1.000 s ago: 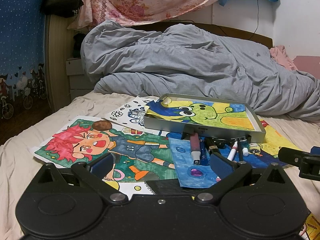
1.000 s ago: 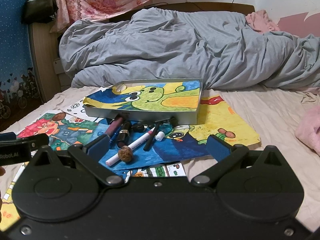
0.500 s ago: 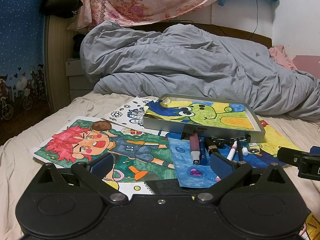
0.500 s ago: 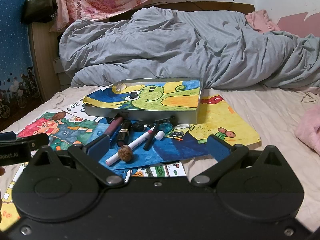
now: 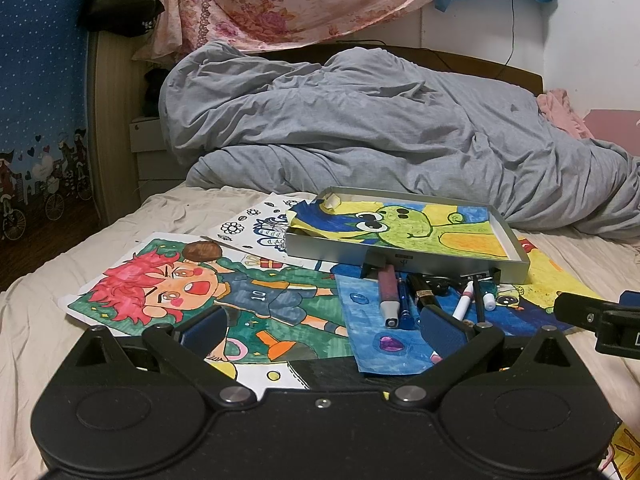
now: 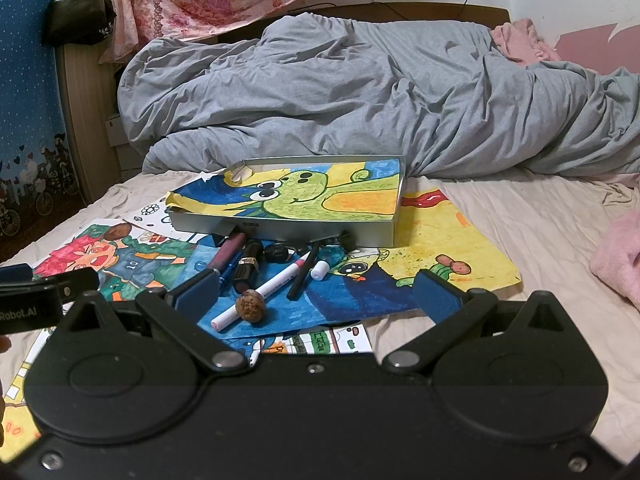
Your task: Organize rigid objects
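Both claws, left [image 5: 320, 326] and right [image 6: 316, 292], gape wide and empty. Just ahead of them lie pens [image 6: 266, 290] and a walnut [image 6: 250, 307] before the tray [image 6: 280, 230]: light, stiff, likely slippery; grip pens mid-barrel.

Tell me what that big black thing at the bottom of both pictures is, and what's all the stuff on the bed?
Those are two grabbing tools that a person holds, one in each hand. Each has a small camera looking forward along its two blue-tipped fingers, so one picture comes from the left tool and the other from the right tool. Both are open and hold nothing.

On the bed lie colourful drawings. On them sits a shallow grey metal tray with a green frog picture inside. In front of it are loose things: a white marker with a pink tip, a round brown nut, a dark purple tube and a few pens. Behind is a rumpled grey blanket.
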### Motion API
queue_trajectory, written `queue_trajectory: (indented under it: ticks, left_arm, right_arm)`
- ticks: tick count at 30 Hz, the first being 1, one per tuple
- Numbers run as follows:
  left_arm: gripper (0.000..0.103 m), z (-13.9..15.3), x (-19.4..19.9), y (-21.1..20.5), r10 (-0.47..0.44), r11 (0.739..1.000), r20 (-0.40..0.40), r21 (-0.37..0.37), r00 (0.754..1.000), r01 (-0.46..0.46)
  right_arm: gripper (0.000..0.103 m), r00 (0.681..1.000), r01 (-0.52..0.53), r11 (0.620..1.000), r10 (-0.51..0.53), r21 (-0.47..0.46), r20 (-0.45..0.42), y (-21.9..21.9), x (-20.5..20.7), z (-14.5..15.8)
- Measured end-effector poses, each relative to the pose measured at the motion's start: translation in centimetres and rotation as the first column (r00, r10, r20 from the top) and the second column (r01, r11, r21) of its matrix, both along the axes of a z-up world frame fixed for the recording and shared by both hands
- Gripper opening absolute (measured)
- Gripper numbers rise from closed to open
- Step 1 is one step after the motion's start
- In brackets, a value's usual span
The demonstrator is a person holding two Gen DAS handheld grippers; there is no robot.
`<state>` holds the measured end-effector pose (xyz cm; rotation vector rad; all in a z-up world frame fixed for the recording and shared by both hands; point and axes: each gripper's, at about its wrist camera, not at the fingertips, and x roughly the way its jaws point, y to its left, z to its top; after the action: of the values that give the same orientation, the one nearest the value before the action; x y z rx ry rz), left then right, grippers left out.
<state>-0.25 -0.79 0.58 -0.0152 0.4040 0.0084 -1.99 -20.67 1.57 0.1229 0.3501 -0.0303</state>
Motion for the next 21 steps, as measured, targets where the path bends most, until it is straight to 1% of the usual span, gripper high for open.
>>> queue_trajectory:
  ticks: [21]
  left_arm:
    - [0.102,0.02,-0.02,-0.09,0.001,1.000,0.000,0.001,1.000,-0.001]
  right_arm:
    - [0.103,1.000,0.000,1.000,0.000,-0.001,-0.003,0.10,0.02,-0.04]
